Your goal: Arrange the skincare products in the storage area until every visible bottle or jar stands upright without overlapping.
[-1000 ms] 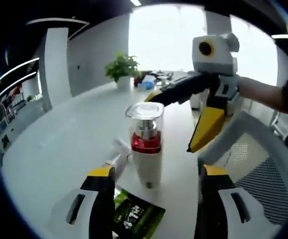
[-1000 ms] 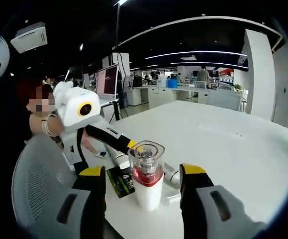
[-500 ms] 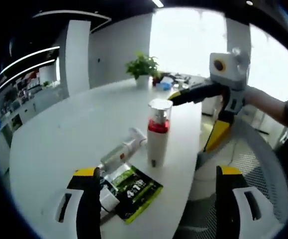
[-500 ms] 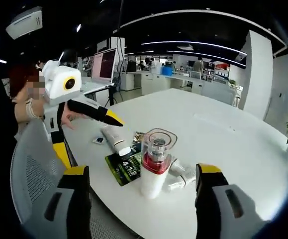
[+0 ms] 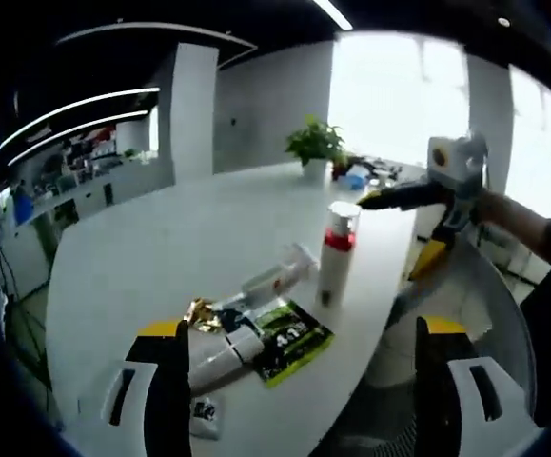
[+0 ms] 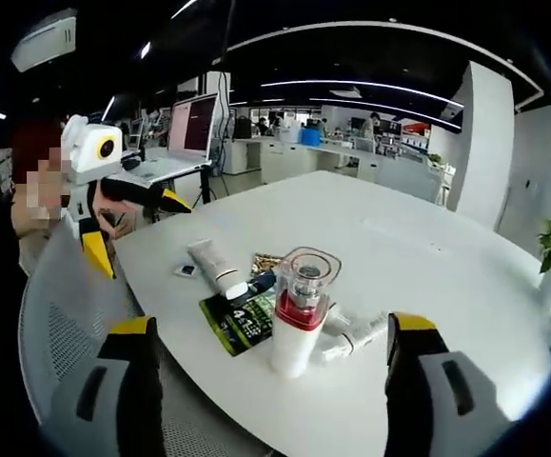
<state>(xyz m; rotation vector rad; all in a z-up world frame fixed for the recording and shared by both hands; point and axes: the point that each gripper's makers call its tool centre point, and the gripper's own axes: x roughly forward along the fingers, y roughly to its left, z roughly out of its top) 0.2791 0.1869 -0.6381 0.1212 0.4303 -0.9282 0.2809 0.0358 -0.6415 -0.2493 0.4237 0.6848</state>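
Both views near table edge, facing each other; share pump bottle.

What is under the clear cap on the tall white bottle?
Under the clear cap of the tall white bottle sits a silver pump head above a red collar. What's inside the opaque white body is hidden.

In the left gripper view, blown-out tall bright windows at 1 o'clock wash out detail. The right gripper view is dimmer, lit by curved ceiling light strips. Fisheye bending is strong at both edges, and the glossy white worktop shows soft glare.
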